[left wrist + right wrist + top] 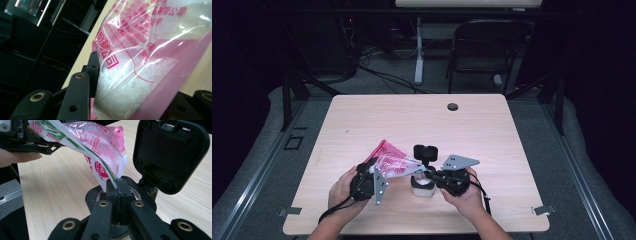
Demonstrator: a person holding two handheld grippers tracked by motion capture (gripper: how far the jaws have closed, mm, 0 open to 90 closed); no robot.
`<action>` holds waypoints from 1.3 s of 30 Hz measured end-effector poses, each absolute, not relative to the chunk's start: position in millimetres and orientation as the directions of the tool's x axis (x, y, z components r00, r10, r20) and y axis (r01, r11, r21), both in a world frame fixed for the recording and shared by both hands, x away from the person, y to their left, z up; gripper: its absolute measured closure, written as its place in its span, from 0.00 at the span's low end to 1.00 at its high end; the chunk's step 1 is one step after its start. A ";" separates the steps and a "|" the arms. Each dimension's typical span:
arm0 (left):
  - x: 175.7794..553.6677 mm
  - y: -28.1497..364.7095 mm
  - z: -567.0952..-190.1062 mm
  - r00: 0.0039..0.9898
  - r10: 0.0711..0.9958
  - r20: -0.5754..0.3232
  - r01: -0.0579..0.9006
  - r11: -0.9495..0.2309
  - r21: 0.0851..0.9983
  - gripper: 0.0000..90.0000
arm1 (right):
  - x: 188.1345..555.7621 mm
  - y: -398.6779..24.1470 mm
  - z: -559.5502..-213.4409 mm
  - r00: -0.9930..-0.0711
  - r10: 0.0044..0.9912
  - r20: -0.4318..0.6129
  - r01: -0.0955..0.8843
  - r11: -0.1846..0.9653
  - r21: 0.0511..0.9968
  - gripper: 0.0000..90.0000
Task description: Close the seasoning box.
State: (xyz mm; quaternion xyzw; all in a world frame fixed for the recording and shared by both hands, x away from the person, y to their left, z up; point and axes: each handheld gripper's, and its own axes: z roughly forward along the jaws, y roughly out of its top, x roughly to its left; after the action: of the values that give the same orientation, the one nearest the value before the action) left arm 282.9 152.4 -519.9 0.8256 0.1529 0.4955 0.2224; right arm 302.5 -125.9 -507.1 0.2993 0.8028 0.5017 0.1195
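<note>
Left gripper [371, 181] fingers clamp bag [393, 163] body; right gripper [119, 192] fingers together on bag corner, over open-lidded container [422, 184] on desk [422, 120] (pour not yet begun, grains inside bag).

A folding chair [486, 47] stands beyond the wooden table [422, 120].

Glossy clear plastic bag [150, 57] with white grains, matt black plastic container [172, 152], pale wood-grain table [377, 120].

Free: your far tabletop [422, 120], upper frame | Blocked: bag [389, 162], jar [422, 186] with raised lid [425, 151], centre-bottom, between your grippers.
</note>
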 end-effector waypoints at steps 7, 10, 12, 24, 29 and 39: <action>283.6 154.7 -522.5 0.480 0.495 0.725 0.052 -0.840 0.539 0.76 | 303.1 -123.8 -505.8 -0.794 0.597 0.114 0.355 0.303 0.884 1.00; 284.1 155.1 -524.7 0.485 0.506 0.713 0.060 -0.833 0.550 0.76 | 303.3 -123.5 -505.6 -0.796 0.594 0.114 0.354 0.304 0.884 1.00; 284.8 155.7 -525.4 0.489 0.504 0.711 0.065 -0.835 0.547 0.76 | 303.5 -123.0 -505.5 -0.796 0.594 0.115 0.354 0.303 0.885 1.00; 289.1 159.1 -530.1 0.527 0.541 0.655 0.097 -0.804 0.587 0.76 | 303.6 -121.4 -504.9 -0.801 0.587 0.115 0.348 0.300 0.888 1.00; 291.2 160.1 -533.3 0.545 0.558 0.626 0.115 -0.789 0.604 0.76 | 303.2 -121.2 -504.3 -0.800 0.589 0.114 0.347 0.299 0.889 1.00; 293.5 161.0 -537.0 0.565 0.576 0.590 0.136 -0.771 0.622 0.76 | 303.4 -120.5 -503.9 -0.800 0.589 0.116 0.342 0.288 0.894 1.00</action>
State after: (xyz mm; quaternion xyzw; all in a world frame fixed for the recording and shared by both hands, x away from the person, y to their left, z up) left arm 293.5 161.0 -537.0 0.8442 0.2108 0.4158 0.2647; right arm 303.4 -120.5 -503.9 0.2934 0.7937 0.5195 0.1188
